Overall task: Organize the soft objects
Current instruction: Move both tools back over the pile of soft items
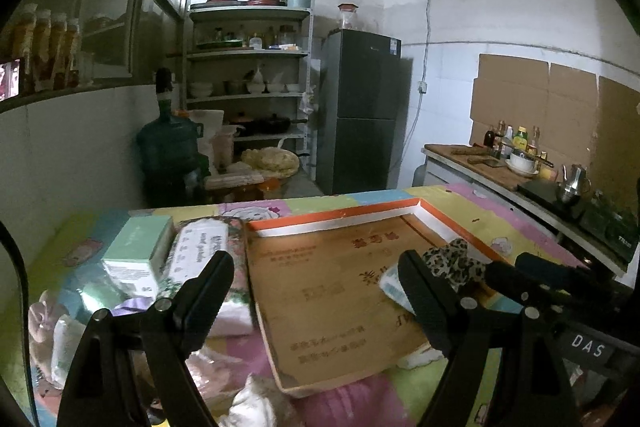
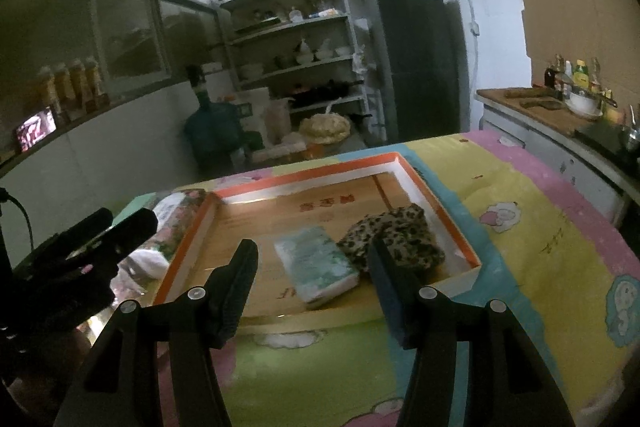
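— Orange box [image 2: 456,227] holds your spotty cloth [image 2: 394,237] and tissue pack [image 2: 320,265]. Why?
— Soft things go together. Your left gripper [image 1: 316,275] and right gripper [image 2: 312,259] are spread wide, holding nothing.

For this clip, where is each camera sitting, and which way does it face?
Left wrist: rides the left gripper, jaws open, above the table's left side, facing the shelf and fridge; the right gripper shows at the right edge.
Right wrist: rides the right gripper, jaws open, near the tray's front edge, facing the same wall; the left gripper shows at left.
Shared: the tray, leopard-print cloth, tissue pack, shelf, fridge.
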The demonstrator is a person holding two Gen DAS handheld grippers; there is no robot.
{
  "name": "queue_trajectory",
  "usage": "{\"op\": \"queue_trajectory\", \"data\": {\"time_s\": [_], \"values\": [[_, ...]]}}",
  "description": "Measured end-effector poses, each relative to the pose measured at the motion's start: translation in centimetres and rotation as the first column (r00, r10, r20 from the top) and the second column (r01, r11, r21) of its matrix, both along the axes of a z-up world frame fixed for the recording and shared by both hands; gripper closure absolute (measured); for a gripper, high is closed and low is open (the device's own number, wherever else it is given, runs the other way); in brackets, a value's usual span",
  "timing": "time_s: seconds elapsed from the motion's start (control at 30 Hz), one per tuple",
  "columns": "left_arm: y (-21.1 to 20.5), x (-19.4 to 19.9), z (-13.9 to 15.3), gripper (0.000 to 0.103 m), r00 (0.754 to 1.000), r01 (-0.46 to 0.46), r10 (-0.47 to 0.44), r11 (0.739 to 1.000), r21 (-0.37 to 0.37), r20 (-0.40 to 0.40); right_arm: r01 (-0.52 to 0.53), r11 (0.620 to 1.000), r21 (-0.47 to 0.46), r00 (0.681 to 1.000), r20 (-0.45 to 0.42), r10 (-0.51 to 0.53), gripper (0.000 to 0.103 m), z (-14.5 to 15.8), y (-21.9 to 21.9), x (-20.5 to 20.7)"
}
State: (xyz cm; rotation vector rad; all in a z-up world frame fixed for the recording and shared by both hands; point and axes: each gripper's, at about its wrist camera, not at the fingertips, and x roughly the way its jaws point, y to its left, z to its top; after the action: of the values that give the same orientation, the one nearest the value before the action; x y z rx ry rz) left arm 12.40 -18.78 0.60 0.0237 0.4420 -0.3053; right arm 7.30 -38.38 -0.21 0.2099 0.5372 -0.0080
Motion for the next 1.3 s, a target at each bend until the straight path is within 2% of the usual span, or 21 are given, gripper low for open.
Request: {"op": "queue_trajectory", "data": {"time_s": [0.13,0.33,0.37,0.43,0.53,0.9,1.3], "values": [[1.3,-0.7,0.1,0.019,1.0,-0.006,0.006,1.0,-0.012,0.001,-0.001,1.0,-0.026,1.0,0.01,0.001,0.044,0.1,1.3,-0.7],[3.3,-1.8,0.0,0.019,1.0,-0.001,0.001,1.0,-0.022,0.002,-0.017,1.0,-0.016,1.0,0.013,0.017,0.043,-0.2,3.3,-1.5],[3.6,-2.1,0.0,0.019,1.0,0.012,-0.012,1.0,-0.022,0.002,-0.02,1.0,-0.01,1.0,0.011,0.02,0.041,-0.2,3.6,-1.6],[4.3,-2.8,-0.2,0.019,1.0,0.017,-0.017,1.0,-0.019,0.007,-0.034,0.999,0.005,0.999,0.006,0.034,0.031,-0.3,4.2,-1.8],[5.4,-3.6,-0.4,0.019,1.0,0.015,-0.015,1.0,-0.02,0.015,-0.046,0.999,0.014,0.999,0.004,0.046,0.029,-0.4,5.3,-2.2],[10.9,-6.1,-0.6,0.019,0.996,-0.079,0.08,0.997,-0.027,0.042,-0.1,0.994,0.046,0.995,-0.008,0.101,0.029,-0.9,8.9,-3.3],[16.4,-8.2,-1.4,0.019,0.981,-0.181,0.181,0.983,-0.013,0.072,-0.168,0.986,-0.013,0.986,0.0,0.168,0.029,-0.8,14.2,-3.8]]}}
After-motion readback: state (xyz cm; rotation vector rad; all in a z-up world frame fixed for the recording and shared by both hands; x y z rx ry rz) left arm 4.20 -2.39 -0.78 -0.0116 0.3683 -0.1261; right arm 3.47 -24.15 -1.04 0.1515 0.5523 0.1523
